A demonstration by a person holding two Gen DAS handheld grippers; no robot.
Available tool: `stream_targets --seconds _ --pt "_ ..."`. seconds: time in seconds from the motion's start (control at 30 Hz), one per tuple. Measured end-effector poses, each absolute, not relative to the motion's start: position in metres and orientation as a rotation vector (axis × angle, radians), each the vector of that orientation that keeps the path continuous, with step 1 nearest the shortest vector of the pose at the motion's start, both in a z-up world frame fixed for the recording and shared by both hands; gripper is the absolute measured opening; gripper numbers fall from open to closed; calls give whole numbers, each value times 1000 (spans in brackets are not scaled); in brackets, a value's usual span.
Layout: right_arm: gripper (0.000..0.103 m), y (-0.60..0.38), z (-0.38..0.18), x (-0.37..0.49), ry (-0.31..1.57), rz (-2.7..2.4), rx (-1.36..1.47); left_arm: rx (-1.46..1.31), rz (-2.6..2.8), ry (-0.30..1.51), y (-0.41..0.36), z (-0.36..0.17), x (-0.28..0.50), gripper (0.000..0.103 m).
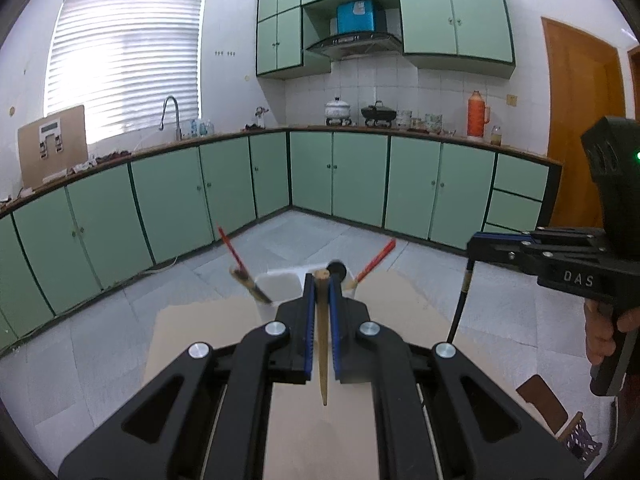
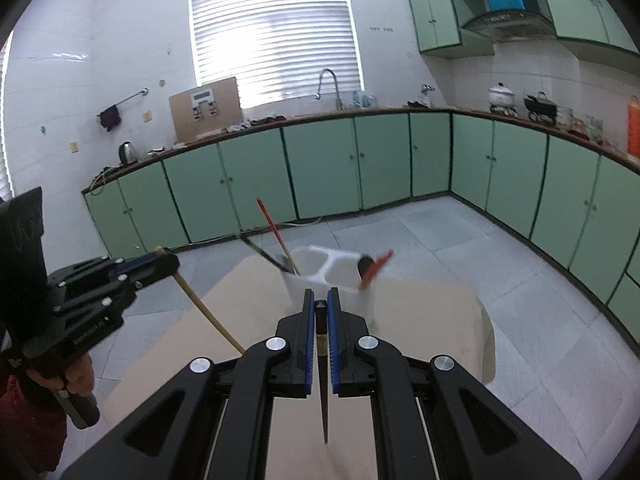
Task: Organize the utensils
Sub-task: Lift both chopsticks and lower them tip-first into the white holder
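Note:
My left gripper (image 1: pixel 320 280) is shut on a tan bamboo chopstick (image 1: pixel 322 344), held above the brown table; it also shows in the right wrist view (image 2: pixel 208 314). My right gripper (image 2: pixel 320 300) is shut on a black chopstick (image 2: pixel 322 376), which also shows in the left wrist view (image 1: pixel 460 308). A white two-compartment utensil holder (image 2: pixel 326 268) stands just beyond both grippers. It holds a red-ended chopstick (image 2: pixel 276 232) and a dark one in the left compartment, and a red-ended chopstick (image 2: pixel 376 266) with a dark spoon in the right.
The brown table top (image 2: pixel 432 320) drops off to a grey tiled floor (image 2: pixel 460 232) on the far side. Green cabinets (image 1: pixel 360 176) with a cluttered counter line the walls. A wooden door (image 1: pixel 580 120) is at right.

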State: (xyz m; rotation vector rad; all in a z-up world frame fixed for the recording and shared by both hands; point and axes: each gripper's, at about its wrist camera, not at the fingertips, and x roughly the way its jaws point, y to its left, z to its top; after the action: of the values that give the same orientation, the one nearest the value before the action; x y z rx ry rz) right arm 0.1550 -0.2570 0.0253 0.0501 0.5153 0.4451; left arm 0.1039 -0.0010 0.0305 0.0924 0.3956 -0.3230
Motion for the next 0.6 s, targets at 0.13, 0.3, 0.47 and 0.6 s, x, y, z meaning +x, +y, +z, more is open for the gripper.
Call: stream_targets --seconds 0.13,0.3,0.47,0.6 --pt "6 -252 56 168 463 458 36 92 -319 347 -4 51 113 6" --pt "6 -247 91 196 397 454 54 82 -297 274 -8 82 136 6" --pt "6 -240 116 237 328 408 58 76 -259 221 -12 103 171 6" --pt "6 -234 113 269 312 379 48 69 -245 238 -15 99 204 6"
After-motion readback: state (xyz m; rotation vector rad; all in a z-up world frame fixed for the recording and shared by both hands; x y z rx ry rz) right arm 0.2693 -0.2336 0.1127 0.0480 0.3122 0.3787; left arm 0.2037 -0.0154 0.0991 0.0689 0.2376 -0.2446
